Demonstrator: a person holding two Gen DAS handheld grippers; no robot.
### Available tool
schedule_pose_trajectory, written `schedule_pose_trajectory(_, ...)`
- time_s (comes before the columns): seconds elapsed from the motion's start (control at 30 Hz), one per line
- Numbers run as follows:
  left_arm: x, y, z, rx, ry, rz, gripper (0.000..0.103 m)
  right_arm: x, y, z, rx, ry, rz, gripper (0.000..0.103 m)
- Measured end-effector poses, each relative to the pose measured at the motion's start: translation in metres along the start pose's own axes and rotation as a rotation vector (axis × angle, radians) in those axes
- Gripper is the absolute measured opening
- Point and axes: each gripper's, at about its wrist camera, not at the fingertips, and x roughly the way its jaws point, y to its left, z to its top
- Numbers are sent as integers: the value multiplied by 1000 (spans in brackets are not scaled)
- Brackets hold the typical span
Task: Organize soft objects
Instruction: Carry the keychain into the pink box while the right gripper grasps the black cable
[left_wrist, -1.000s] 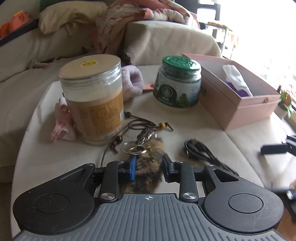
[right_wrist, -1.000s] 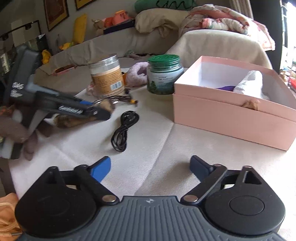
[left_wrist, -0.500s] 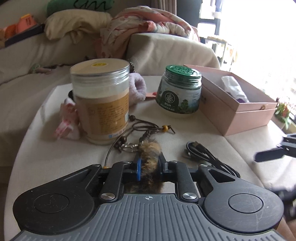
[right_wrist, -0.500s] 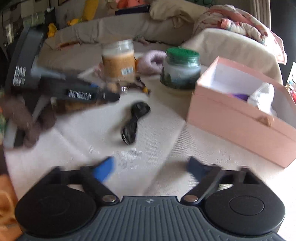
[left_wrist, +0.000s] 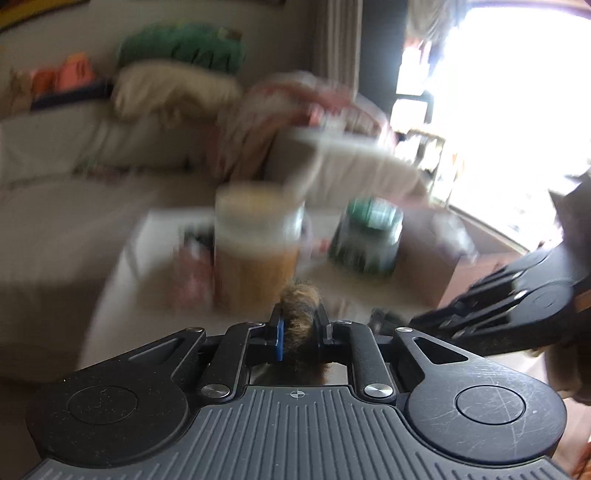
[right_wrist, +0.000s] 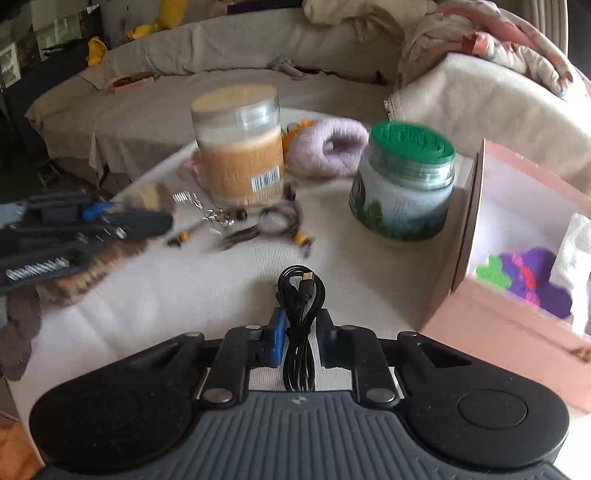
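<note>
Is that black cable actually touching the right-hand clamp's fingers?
Touching. In the right wrist view the closing right gripper has the bundled black cable squeezed between its fingers, with no gap showing on either side.

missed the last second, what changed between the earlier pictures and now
The right gripper, wide open over bare cloth before, is closing around the black cable, which is now between its pads. The left gripper tightened on the furry keychain and lifted it. The tan jar, green-lidded jar and pink box stayed put.
</note>
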Motion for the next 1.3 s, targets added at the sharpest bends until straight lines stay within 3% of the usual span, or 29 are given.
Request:
schedule_pose_trajectory(0.1, -24, 4, 52, 66, -112, -12, 17, -28, -3, 24, -10, -80, 26, 16)
schedule_pose_trajectory(0.23, -44, -1, 143, 181, -269, 53, 17, -84, -18, 70, 16, -251, 54, 16)
schedule_pose_trajectory(0.33, -46, -12, 207, 244, -339, 86, 17, -126, -36, 99, 42, -359, 45, 16)
schedule_pose_trajectory(0.47, -37, -29, 269, 222, -370, 54, 17, -168, -67, 118, 79, -468, -66, 16)
schedule_pose_trajectory(0.63, -18, -66, 301, 268, -399, 18, 17, -196, -115, 116, 145, -513, -193, 16)
schedule_pose_trajectory(0.8, 22, -114, 302, 272, -335, -107, 18, -211, -163, 96, 214, -515, -272, 16)
schedule_pose_trajectory(0.97, 91, -158, 278, 218, -188, -233, 20, -219, -196, 71, 274, -517, -304, 17)
schedule_pose_trajectory(1.03, 131, -169, 258, 111, -82, -305, 22, -217, -202, 63, 276, -519, -305, 17)
schedule_pose_trajectory(1.13, 205, -169, 205, -88, 168, -448, 22, -208, -209, 54, 297, -506, -286, 17)
schedule_pose_trajectory(1.17, 225, -171, 185, -101, 221, -456, 22, -205, -211, 50, 307, -497, -280, 17)
schedule_pose_trajectory(1.23, 249, -176, 155, -51, 277, -384, 22, -198, -214, 43, 320, -467, -270, 17)
schedule_pose_trajectory(1.3, 257, -167, 144, -52, 277, -349, 22, -188, -214, 38, 328, -432, -263, 17)
